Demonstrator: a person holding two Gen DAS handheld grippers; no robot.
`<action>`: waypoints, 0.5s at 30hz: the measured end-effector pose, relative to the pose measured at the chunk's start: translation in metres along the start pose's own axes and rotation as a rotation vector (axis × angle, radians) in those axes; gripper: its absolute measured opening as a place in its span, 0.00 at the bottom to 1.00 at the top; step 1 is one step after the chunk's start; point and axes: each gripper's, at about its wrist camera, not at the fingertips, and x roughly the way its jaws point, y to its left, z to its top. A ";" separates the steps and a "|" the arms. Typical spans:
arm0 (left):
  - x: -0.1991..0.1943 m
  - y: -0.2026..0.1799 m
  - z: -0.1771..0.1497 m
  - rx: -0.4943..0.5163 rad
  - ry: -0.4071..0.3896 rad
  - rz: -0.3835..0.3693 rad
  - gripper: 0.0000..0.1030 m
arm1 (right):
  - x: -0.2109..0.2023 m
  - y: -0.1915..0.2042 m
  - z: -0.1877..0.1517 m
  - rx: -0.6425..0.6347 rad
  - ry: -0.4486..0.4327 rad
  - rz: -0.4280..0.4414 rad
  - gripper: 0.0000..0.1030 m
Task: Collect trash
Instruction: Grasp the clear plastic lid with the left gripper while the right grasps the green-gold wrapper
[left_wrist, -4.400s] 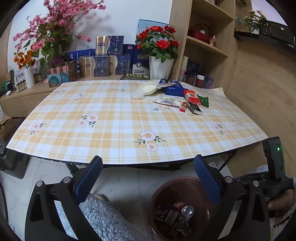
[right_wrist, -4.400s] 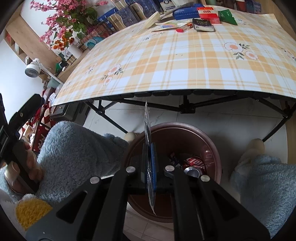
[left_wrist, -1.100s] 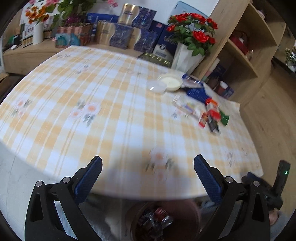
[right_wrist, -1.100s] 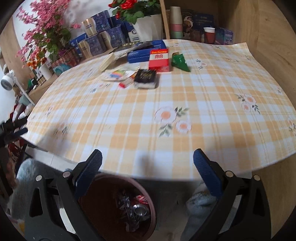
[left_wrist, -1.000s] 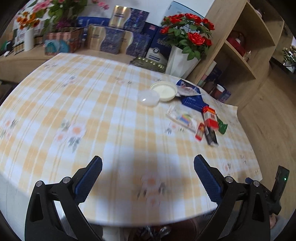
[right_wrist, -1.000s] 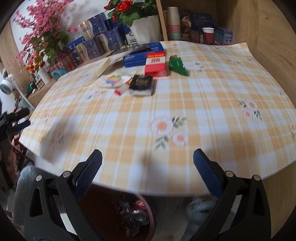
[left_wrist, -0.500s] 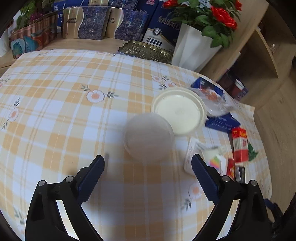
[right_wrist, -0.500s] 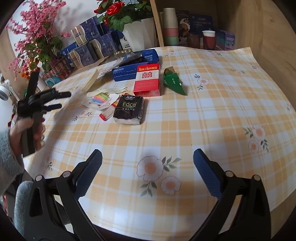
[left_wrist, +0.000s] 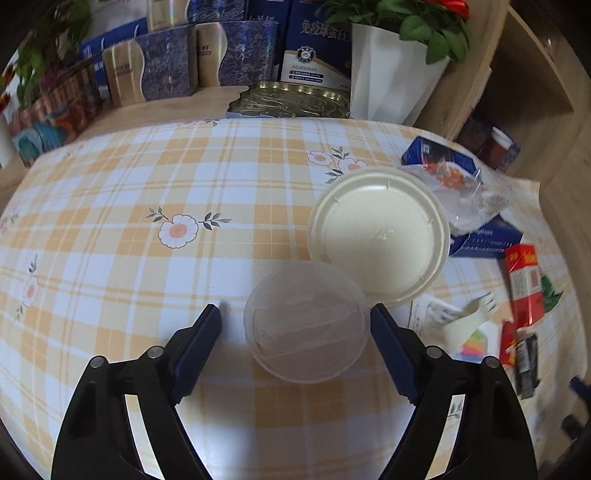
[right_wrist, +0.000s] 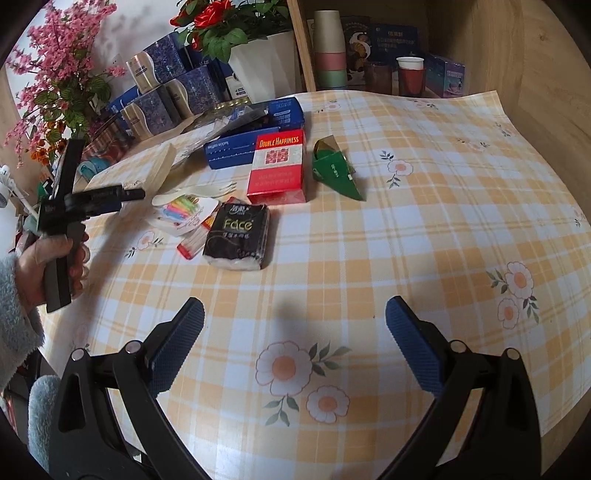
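Observation:
A clear plastic lid (left_wrist: 306, 321) lies on the checked tablecloth (left_wrist: 147, 258), touching a cream round lid (left_wrist: 378, 230) behind it. My left gripper (left_wrist: 295, 314) is open, its fingers on either side of the clear lid, close above the cloth. My right gripper (right_wrist: 295, 314) is open and empty over the cloth. Ahead of it lie a black tissue pack (right_wrist: 238, 236), a red cigarette box (right_wrist: 277, 168), a green wrapper (right_wrist: 336, 171), a blue carton (right_wrist: 255, 133) and a colourful packet with a plastic fork (right_wrist: 184, 210). The left gripper also shows in the right wrist view (right_wrist: 136, 194).
A white vase with red roses (left_wrist: 384, 70), a gold tin (left_wrist: 291, 101) and dark blue gift boxes (left_wrist: 166, 70) stand behind the table. A wooden shelf (right_wrist: 369, 66) holds stacked cups. A crumpled clear bag (left_wrist: 469, 195) lies right of the cream lid.
Both grippers came up from the bin and out over the table. The left one closed in on the clear lid, which now sits between its fingers. The right one dropped its wrapper earlier.

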 end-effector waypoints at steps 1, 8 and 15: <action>0.000 -0.001 -0.001 0.008 -0.007 0.006 0.77 | 0.001 0.000 0.001 0.002 0.001 0.000 0.94; -0.011 0.005 -0.007 -0.022 -0.025 -0.024 0.61 | 0.009 0.003 0.009 0.000 0.001 0.017 0.85; -0.054 0.004 -0.021 -0.028 -0.107 -0.087 0.61 | 0.019 -0.003 0.041 -0.055 -0.040 -0.009 0.75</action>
